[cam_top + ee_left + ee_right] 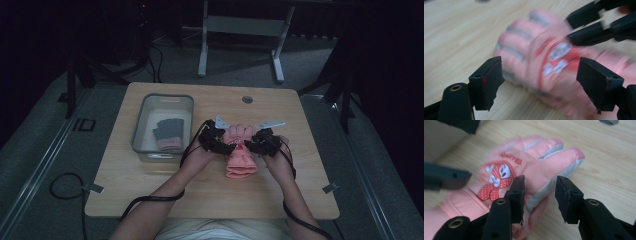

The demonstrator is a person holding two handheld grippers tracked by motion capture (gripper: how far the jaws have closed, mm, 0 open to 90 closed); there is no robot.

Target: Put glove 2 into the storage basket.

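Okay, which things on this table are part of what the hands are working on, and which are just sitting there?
In the job:
- pink glove, lying flat on the table
- left gripper, jaws open on either side of the glove
- right gripper, open at the glove's edge

Just lying about:
- grey bin
- grey and pink glove inside the bin

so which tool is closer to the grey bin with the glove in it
Left. The left tool sits just beside the grey bin, on its right, over the pink glove. The right tool is farther off, across that glove.
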